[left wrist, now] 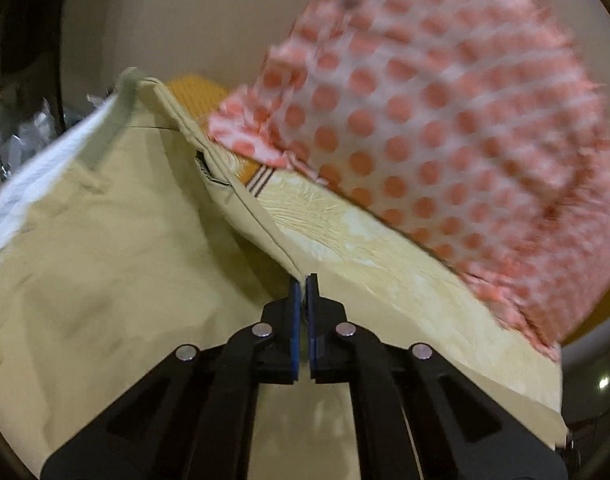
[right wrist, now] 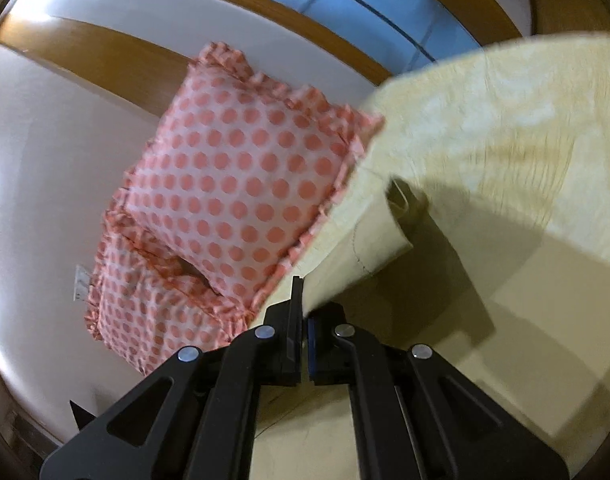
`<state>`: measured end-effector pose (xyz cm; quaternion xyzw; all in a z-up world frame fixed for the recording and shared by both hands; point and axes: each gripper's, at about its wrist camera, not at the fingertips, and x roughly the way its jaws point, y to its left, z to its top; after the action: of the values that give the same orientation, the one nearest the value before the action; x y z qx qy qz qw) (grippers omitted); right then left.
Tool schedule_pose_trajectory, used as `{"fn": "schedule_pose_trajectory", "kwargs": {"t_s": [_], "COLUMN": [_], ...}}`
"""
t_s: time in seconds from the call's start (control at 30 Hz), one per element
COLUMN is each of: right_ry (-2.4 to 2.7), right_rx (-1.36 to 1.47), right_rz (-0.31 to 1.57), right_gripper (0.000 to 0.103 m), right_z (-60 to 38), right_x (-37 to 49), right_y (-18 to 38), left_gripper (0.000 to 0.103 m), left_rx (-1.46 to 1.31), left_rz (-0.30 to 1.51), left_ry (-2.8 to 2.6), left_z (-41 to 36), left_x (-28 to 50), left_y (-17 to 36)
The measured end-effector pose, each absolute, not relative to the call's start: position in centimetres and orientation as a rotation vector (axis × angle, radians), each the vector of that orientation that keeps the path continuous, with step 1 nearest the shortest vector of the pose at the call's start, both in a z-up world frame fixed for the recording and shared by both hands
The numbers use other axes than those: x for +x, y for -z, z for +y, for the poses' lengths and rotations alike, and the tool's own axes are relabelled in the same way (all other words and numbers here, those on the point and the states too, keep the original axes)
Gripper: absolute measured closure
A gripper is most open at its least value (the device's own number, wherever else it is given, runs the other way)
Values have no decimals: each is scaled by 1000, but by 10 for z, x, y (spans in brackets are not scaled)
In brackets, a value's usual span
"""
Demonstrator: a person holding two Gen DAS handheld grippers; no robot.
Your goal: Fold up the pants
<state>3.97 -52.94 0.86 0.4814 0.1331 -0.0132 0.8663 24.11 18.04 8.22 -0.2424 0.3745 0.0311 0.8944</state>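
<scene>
The pants [left wrist: 105, 248] are pale beige cloth with a white inner lining at the left edge. In the left wrist view they are lifted and stretched from my left gripper [left wrist: 303, 280], which is shut on a seamed edge of them. In the right wrist view my right gripper [right wrist: 303, 284] is shut on another edge of the pants [right wrist: 365, 240], which hang up and to the right over the bed. A belt loop shows near the top of that fold.
A cream patterned bedsheet [left wrist: 365, 248] covers the bed [right wrist: 505, 128]. Pink polka-dot pillows [left wrist: 445, 120] with frilled edges lie at its head, also in the right wrist view [right wrist: 233, 184]. A white wall and wooden headboard [right wrist: 145, 60] stand behind.
</scene>
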Motion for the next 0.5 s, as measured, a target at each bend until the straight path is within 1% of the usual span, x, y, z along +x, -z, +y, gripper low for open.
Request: {"fn": "schedule_pose_trajectory", "kwargs": {"t_s": [0.1,0.2,0.33,0.5], "right_ry": [58,99,148,192], "right_rx": [987,979,997,1006], "right_rz": [274,301,332,349], "right_gripper": [101,101,101,101], "right_z": [-531,-534,-536,-537], "right_x": [10,-13,-33,-50], "right_y": [-11,1,20,35], "left_gripper": [101,101,101,101], "left_rx": [-509,-513,-582,-607], "left_rz": [687,674,711,742], "left_ry": [-22,-32,-62,-96], "left_z": [187,187,190,189], "left_x": [147,74,19,-12], "left_y": [-103,-93,-59,-28]}}
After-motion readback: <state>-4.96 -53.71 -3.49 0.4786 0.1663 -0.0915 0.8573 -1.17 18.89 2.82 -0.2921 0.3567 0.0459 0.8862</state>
